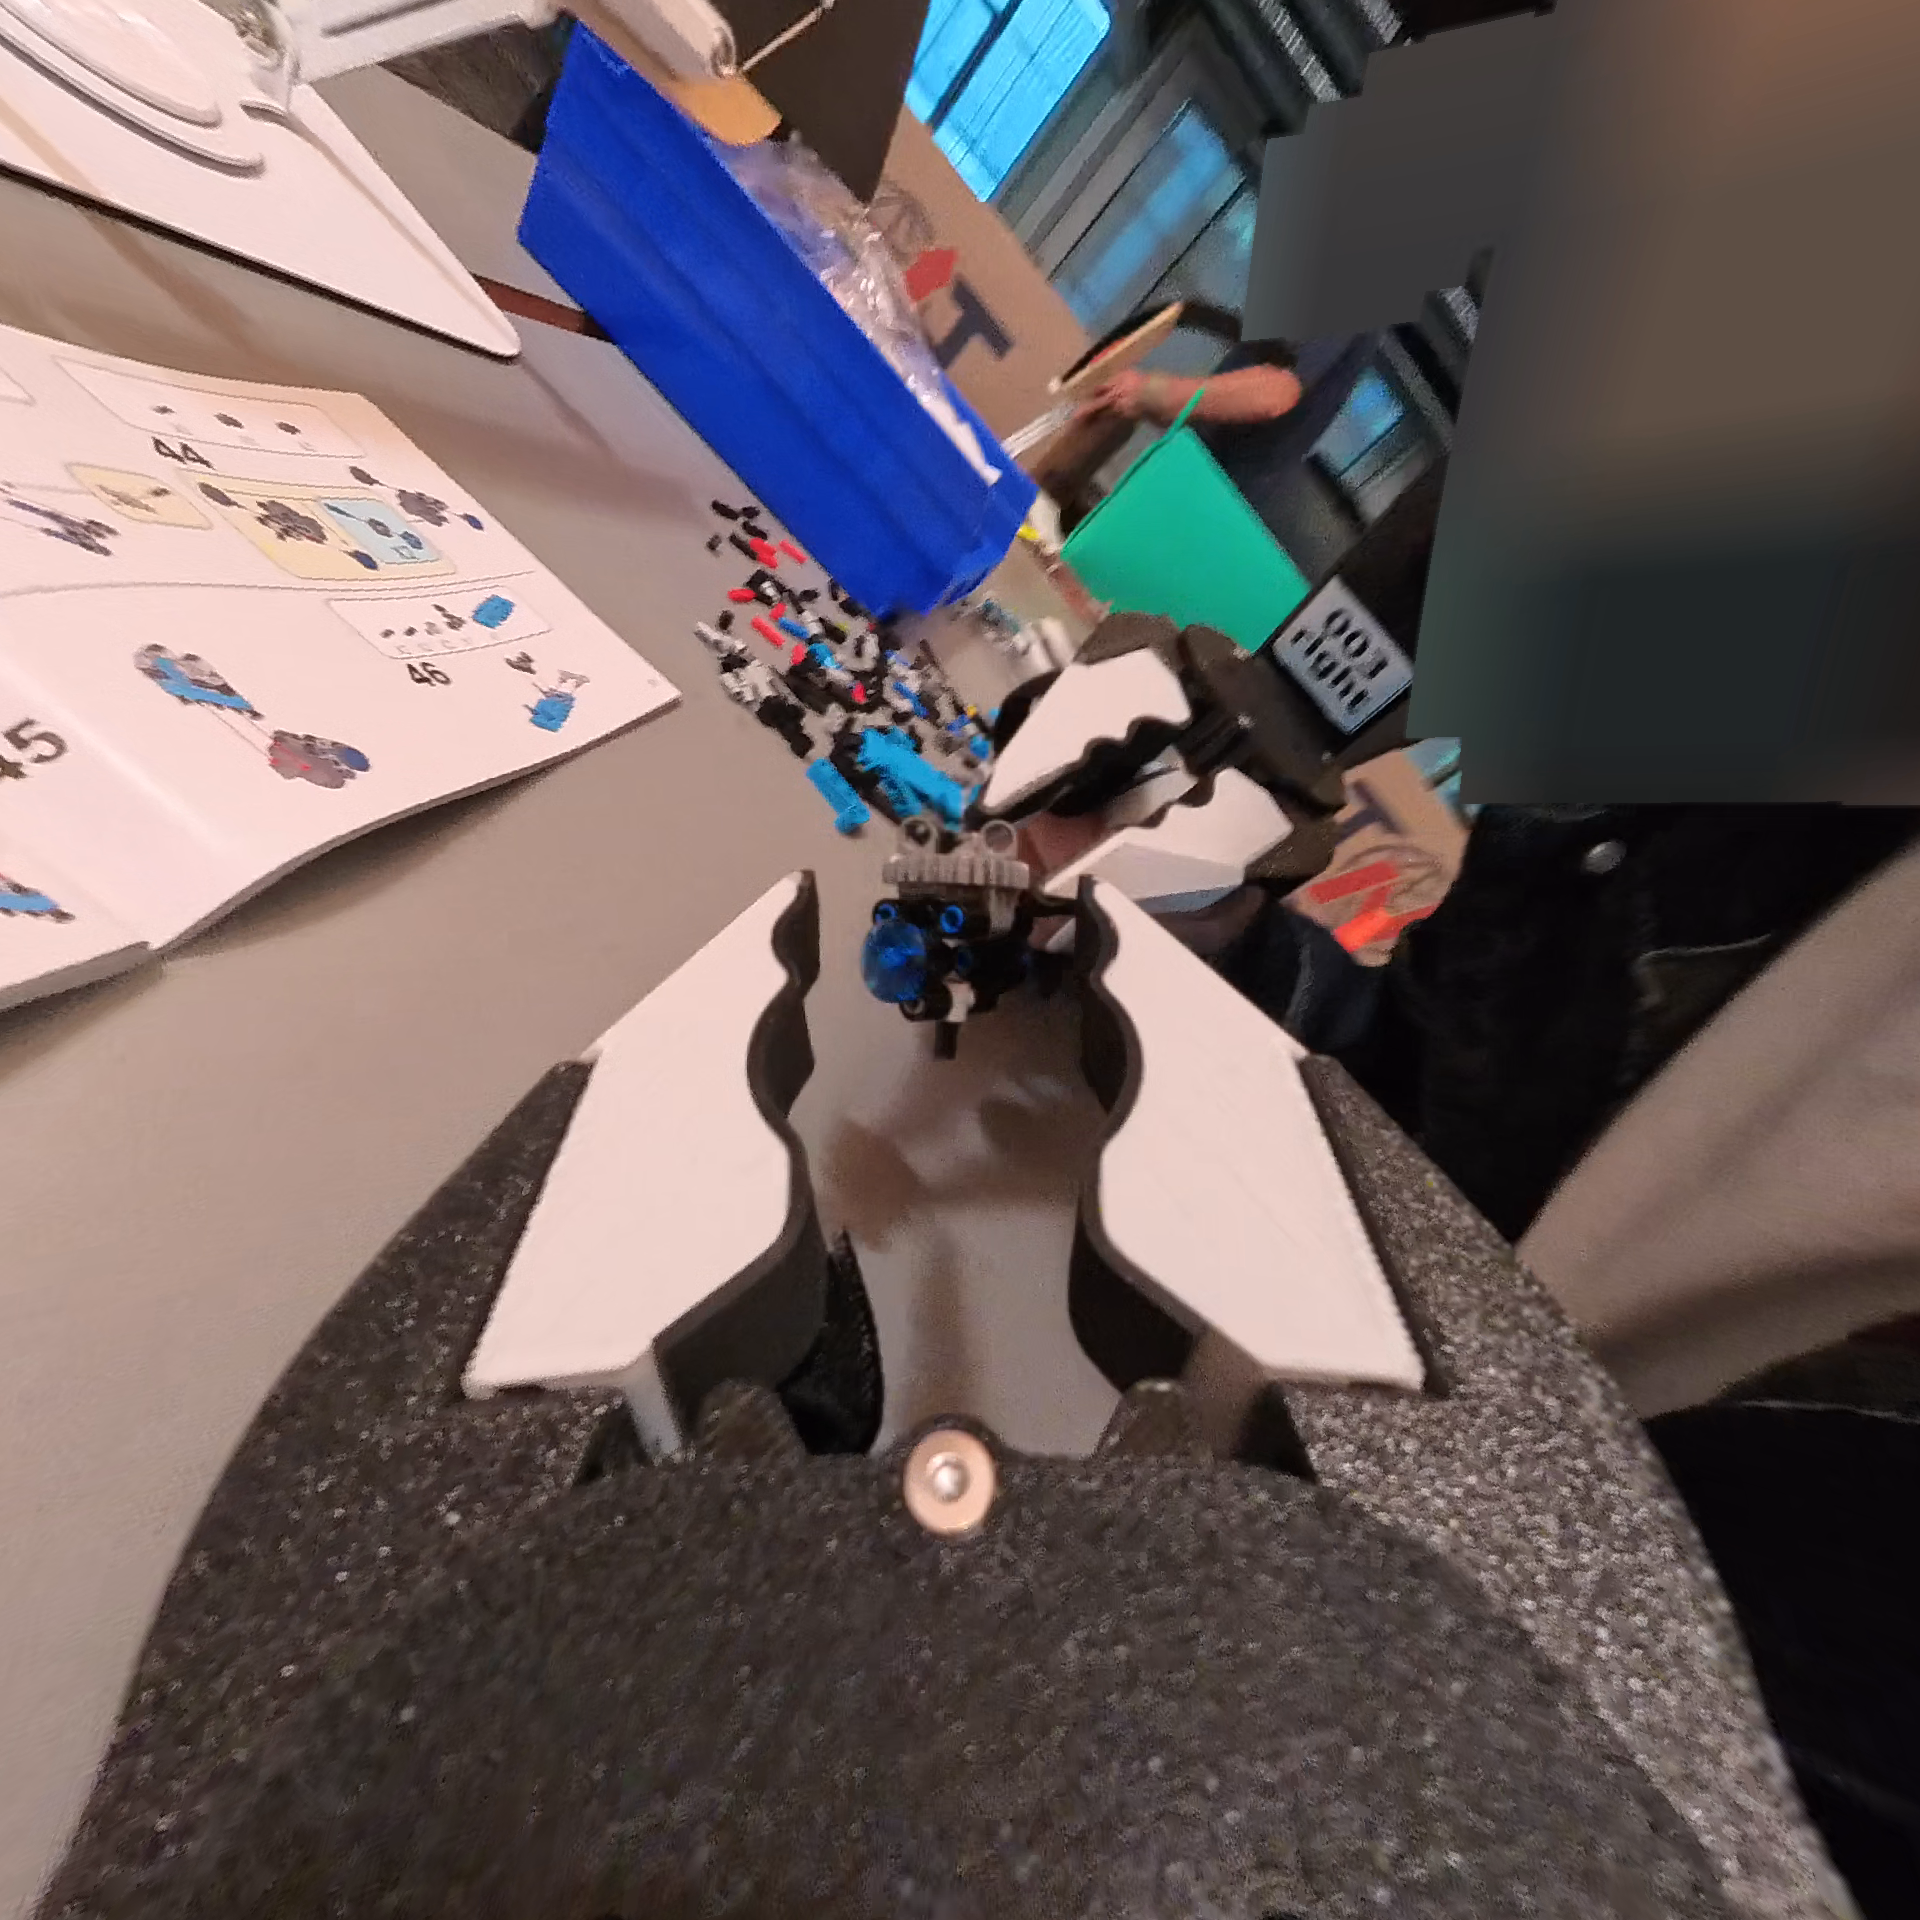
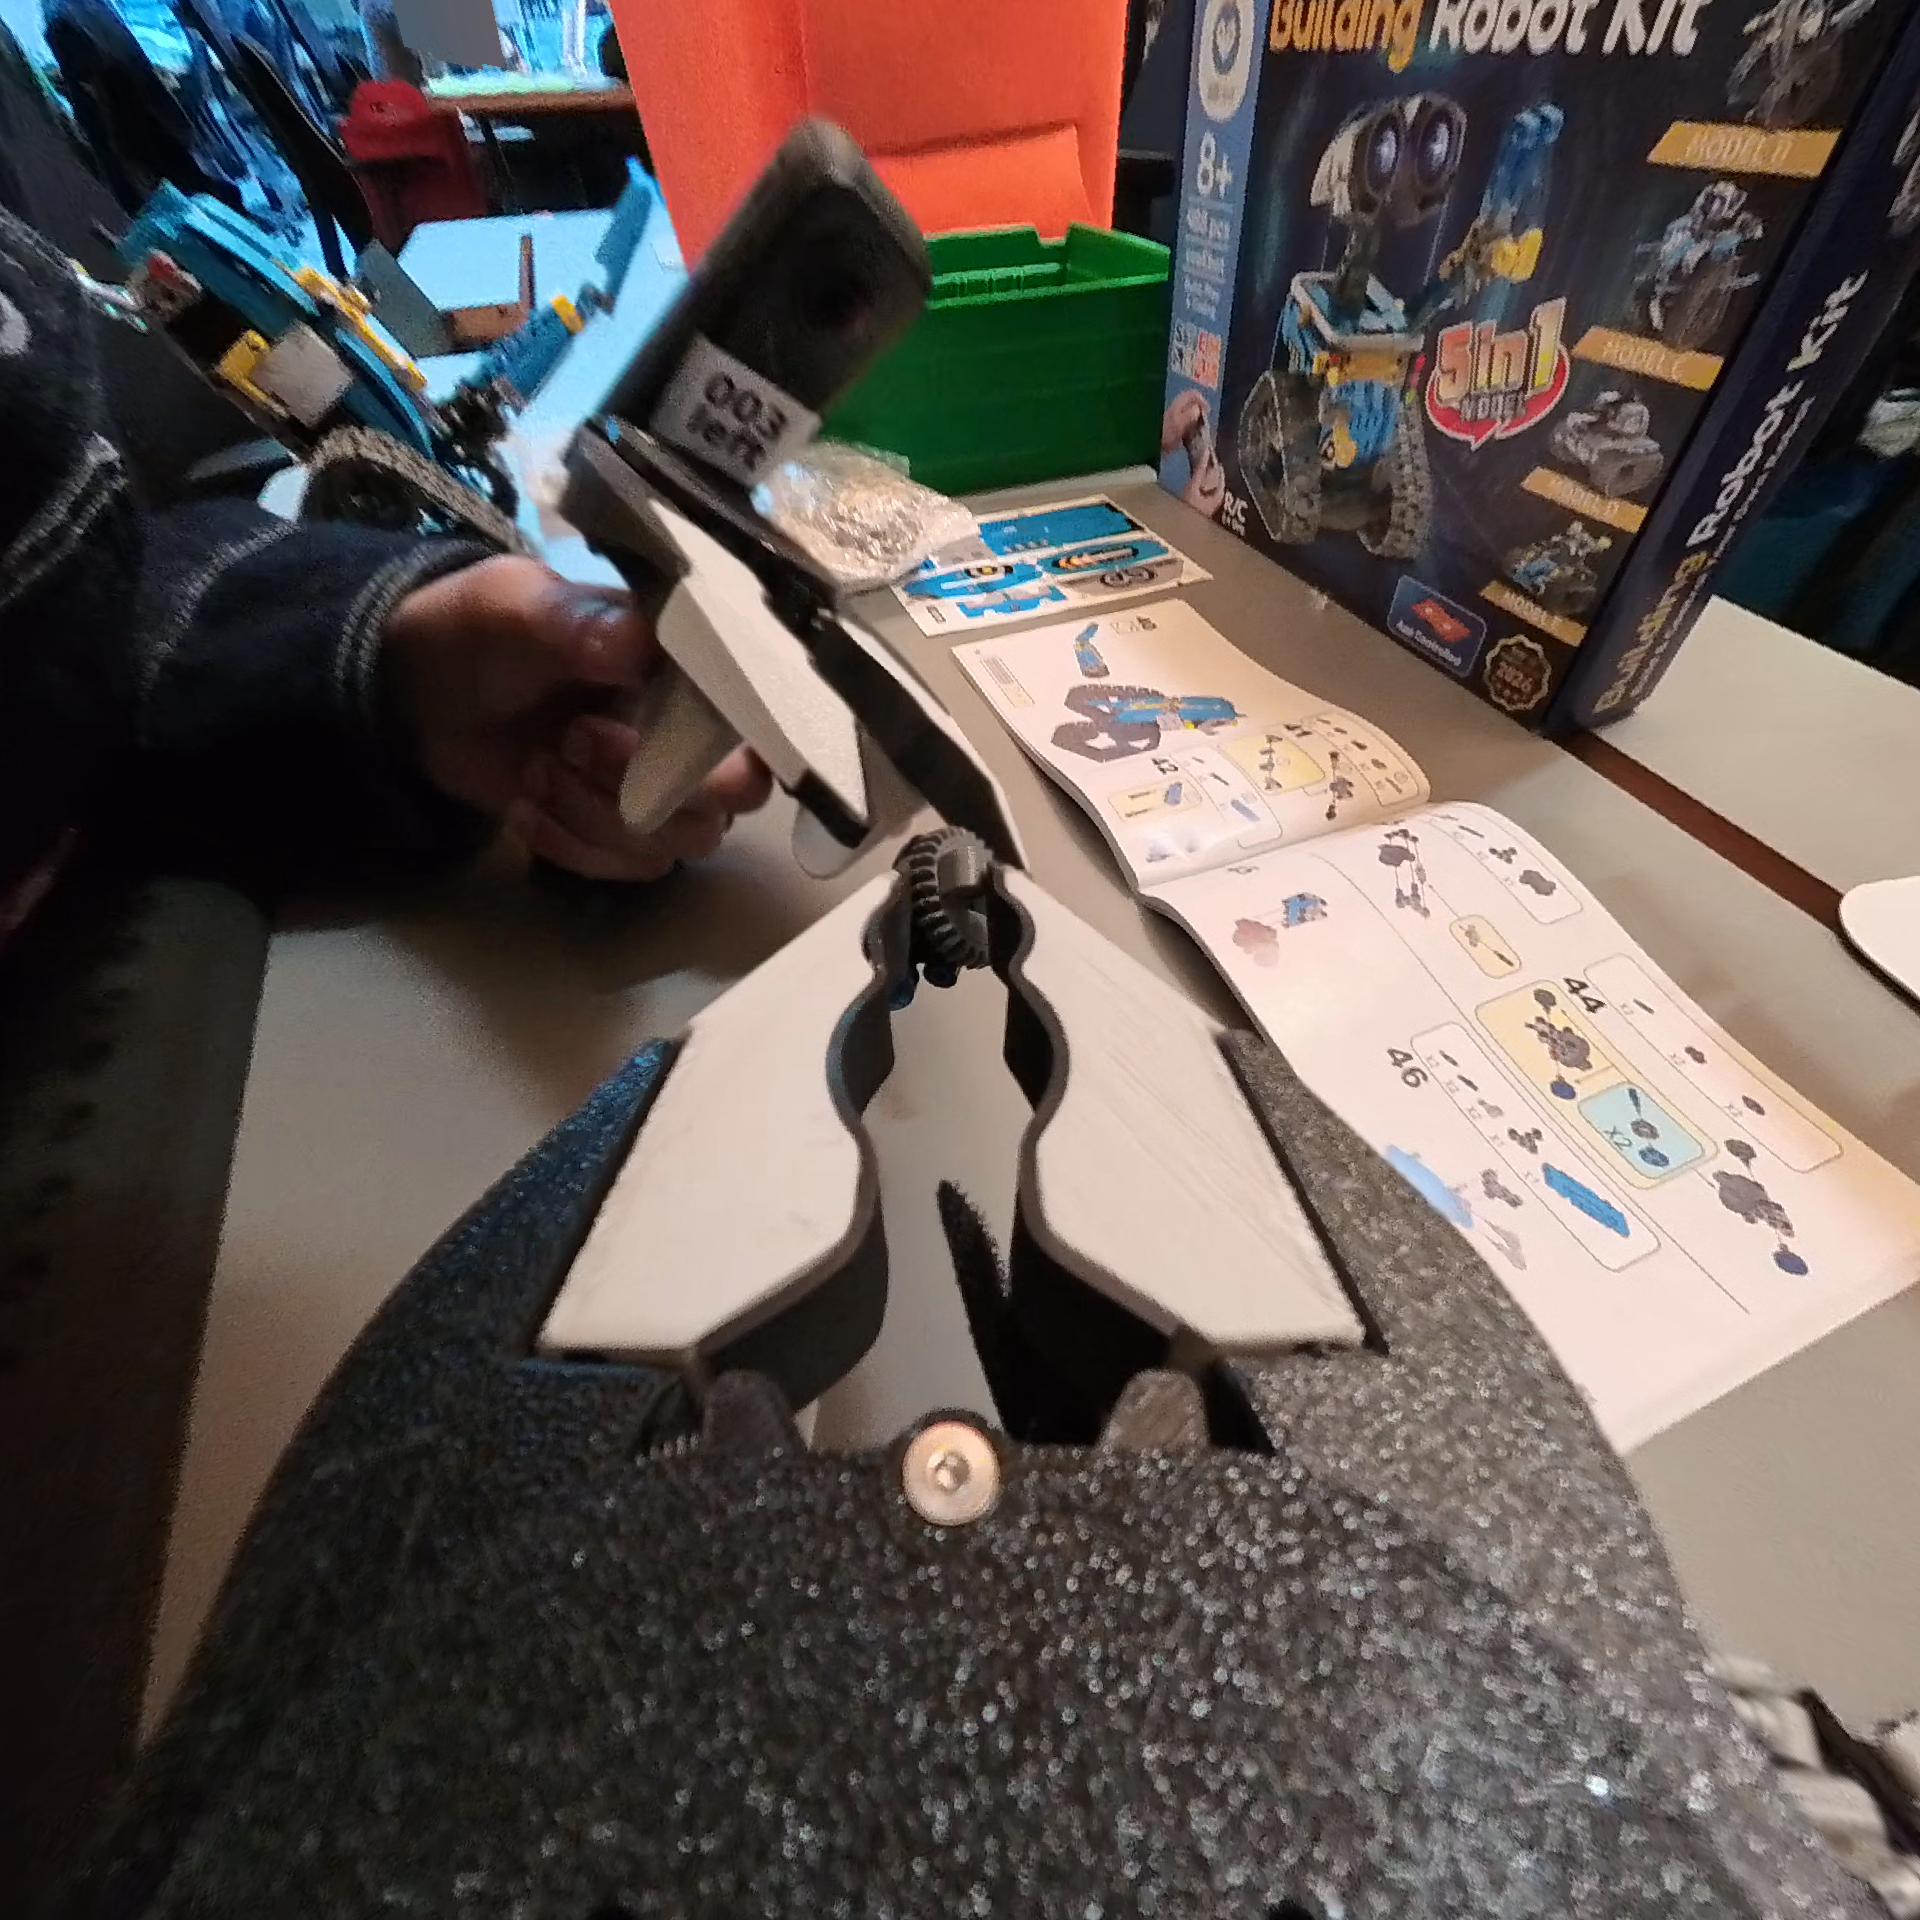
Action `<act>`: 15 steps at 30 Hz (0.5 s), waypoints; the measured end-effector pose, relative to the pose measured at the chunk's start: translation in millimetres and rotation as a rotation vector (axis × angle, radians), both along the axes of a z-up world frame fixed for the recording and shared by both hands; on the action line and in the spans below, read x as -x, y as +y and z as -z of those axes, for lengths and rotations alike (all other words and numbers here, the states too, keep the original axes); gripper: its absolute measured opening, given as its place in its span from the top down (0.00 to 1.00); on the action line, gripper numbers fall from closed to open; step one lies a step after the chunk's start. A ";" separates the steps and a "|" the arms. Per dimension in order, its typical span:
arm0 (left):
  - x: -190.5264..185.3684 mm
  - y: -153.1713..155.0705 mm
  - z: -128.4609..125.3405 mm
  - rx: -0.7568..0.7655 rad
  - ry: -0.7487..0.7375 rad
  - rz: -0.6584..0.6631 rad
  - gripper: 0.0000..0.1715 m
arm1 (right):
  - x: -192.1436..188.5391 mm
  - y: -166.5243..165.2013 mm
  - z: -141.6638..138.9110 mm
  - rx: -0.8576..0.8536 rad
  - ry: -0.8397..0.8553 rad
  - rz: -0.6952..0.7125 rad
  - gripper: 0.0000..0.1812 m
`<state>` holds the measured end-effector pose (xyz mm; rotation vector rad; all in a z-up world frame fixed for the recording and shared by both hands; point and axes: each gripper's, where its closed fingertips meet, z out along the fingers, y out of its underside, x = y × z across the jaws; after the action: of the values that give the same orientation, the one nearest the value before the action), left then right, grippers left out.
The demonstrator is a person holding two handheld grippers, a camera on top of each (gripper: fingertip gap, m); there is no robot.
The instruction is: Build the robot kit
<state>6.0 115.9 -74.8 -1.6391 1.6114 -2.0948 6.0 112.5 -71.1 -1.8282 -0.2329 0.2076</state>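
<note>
A small brick assembly (image 1: 935,935) with a grey gear on top, black parts and a blue dome hangs just above the grey table (image 1: 364,1143). My right gripper (image 2: 945,891) is shut on its gear (image 2: 940,899); it shows from the side in the left wrist view (image 1: 1018,847). My left gripper (image 1: 943,885) is open, with a finger on each side of the assembly, not touching it. In the right wrist view the left gripper (image 2: 914,831) comes in from the upper left, held by a hand (image 2: 520,707), tips just beyond the gear.
An open instruction booklet (image 1: 260,675) (image 2: 1455,987) lies beside the grippers. Several loose pieces (image 1: 831,686) lie near a blue bin (image 1: 748,343) and a green bin (image 1: 1174,540) (image 2: 1039,353). A kit box (image 2: 1455,312), a sticker sheet (image 2: 1049,566) and a plastic bag (image 2: 862,520) sit behind.
</note>
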 end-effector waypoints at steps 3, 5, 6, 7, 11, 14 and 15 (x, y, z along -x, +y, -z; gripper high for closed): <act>1.6 0.1 -8.9 0.134 -0.013 0.029 0.76 | 4.4 1.3 -11.9 -0.058 0.058 -0.007 0.93; 2.6 -1.6 -11.3 0.153 -0.025 0.040 0.76 | 3.7 2.7 -13.9 -0.070 0.070 0.005 0.92; 3.5 -3.0 -11.7 0.152 -0.030 0.047 0.77 | 4.0 3.1 -14.3 -0.074 0.074 0.008 0.93; 4.2 -4.3 -12.4 0.149 -0.036 0.054 0.79 | 6.0 3.2 -14.9 -0.077 0.088 -0.001 0.93; 4.0 -4.3 -13.7 0.196 -0.025 0.058 0.81 | 6.1 3.6 -16.0 -0.082 0.132 -0.006 0.92; 4.9 -2.3 -14.4 0.204 -0.026 0.064 0.84 | 7.4 2.7 -16.0 -0.082 0.169 -0.028 0.92; 5.4 -2.7 -15.6 0.190 -0.039 0.062 0.84 | 7.5 2.6 -17.1 -0.085 0.179 -0.031 0.92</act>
<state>0.6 113.2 -59.2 -1.6067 1.5128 -2.3610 -1.6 115.1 -54.0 -1.7113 -0.1422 0.3762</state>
